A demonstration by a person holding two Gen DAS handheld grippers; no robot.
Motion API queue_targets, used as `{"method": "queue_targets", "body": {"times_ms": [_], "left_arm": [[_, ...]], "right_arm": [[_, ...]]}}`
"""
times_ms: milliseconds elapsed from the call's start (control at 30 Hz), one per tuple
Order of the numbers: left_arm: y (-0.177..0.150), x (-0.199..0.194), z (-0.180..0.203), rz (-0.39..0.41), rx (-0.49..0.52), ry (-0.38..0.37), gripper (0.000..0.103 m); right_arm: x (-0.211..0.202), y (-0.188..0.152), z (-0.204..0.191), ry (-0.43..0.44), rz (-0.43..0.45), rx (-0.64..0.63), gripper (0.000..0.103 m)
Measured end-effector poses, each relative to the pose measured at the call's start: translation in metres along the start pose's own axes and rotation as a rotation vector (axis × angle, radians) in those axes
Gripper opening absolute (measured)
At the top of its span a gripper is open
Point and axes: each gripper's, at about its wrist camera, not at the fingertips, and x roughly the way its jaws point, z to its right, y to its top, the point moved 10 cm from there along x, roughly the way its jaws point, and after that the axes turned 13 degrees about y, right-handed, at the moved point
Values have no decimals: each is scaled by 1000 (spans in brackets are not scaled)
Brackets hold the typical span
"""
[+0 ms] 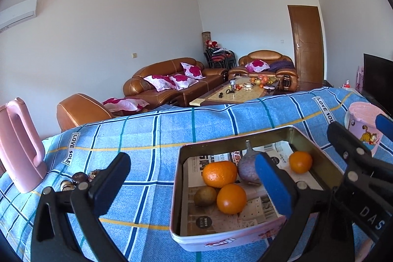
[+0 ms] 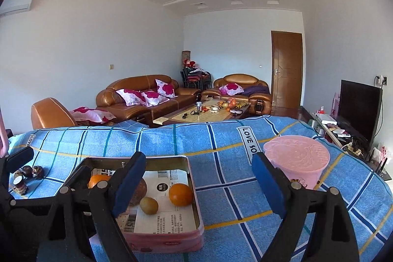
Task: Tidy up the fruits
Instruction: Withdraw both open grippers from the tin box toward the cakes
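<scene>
An open pink tin (image 1: 176, 188) lined with newspaper sits on the blue checked cloth. Inside lie three oranges (image 1: 219, 174), a kiwi (image 1: 205, 196) and a grey-purple fruit with a stalk (image 1: 248, 168). My left gripper (image 1: 191, 161) is open, its fingers straddling the tin's left part with nothing between the pads. In the right wrist view the tin (image 2: 195, 190) lies lower left, showing an orange (image 2: 180, 194) and the kiwi (image 2: 149, 205). My right gripper (image 2: 199, 163) is open and empty above the tin's right wall; its left finger hides part of the fruit.
A pink kettle (image 1: 19, 146) stands at the table's left. A lidded pink cup (image 2: 296, 158) stands right of the tin, close to my right finger. Several small dark round things (image 2: 29, 173) lie left of the tin. Beyond the table's far edge is a sofa (image 2: 147, 95).
</scene>
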Motion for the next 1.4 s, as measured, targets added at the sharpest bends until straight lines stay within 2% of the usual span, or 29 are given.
{"method": "queue_targets", "body": {"times_ms": [133, 300, 400, 567, 667, 833, 1067, 1400], "left_arm": [[-1, -7, -3, 16, 4, 4, 103], [-4, -13, -10, 14, -18, -11, 103], [-4, -13, -20, 14, -69, -6, 103], [-9, -11, -36, -11, -135, -10, 103], [-12, -11, -41, -13, -133, -14, 103], [-15, -7, -54, -12, -98, 7, 103], [-19, 5, -84, -16, -94, 32, 103], [-31, 29, -133, -62, -107, 60, 103]], "right_arm": [[-10, -7, 13, -81, -20, 47, 97], [-2, -21, 31, -115, -111, 125, 97], [-2, -25, 35, -107, -119, 158, 97], [-5, -25, 26, -144, -124, 108, 97], [-8, -20, 15, -147, -106, 58, 97], [-10, -18, 3, -115, -92, 47, 97], [-1, -22, -20, -68, -121, 75, 97], [19, -27, -79, 29, -154, 73, 97]]}}
